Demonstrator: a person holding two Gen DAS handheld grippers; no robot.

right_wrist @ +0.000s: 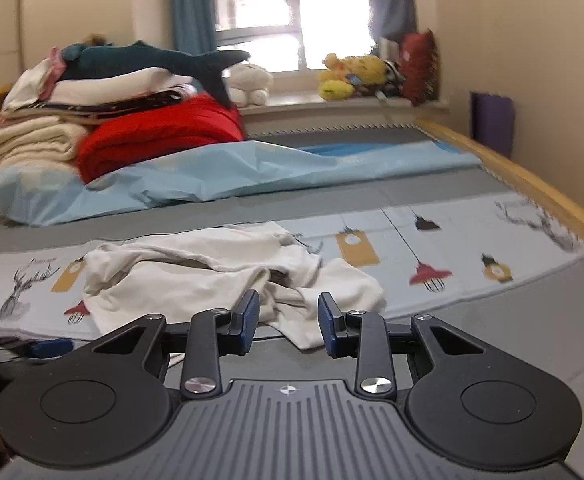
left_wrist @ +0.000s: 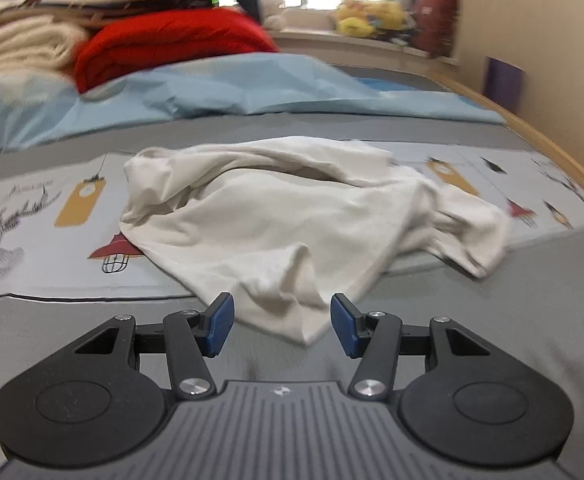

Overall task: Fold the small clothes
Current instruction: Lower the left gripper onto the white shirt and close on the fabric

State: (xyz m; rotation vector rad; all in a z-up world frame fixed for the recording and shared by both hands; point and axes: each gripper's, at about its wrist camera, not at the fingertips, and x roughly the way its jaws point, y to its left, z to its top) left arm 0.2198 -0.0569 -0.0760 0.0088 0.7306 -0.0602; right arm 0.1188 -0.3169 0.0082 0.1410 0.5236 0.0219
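Note:
A crumpled white garment [left_wrist: 275, 216] lies on the bed, partly on a pale printed cloth [left_wrist: 31, 240]. My left gripper [left_wrist: 283, 322] is open, its blue pads either side of the garment's near corner, low over the grey sheet. In the right wrist view the same garment [right_wrist: 195, 276] lies ahead and left. My right gripper [right_wrist: 288, 322] is open, with the garment's near right corner between its pads. The left gripper's blue tip [right_wrist: 49, 347] shows at the left edge of the right wrist view.
A light blue sheet [right_wrist: 211, 176] is bunched across the bed behind. A pile of folded blankets with a red one [right_wrist: 159, 136] and a plush shark [right_wrist: 163, 62] sits at the back left. A wooden bed rail [right_wrist: 532, 184] runs along the right. Plush toys [right_wrist: 352, 76] line the windowsill.

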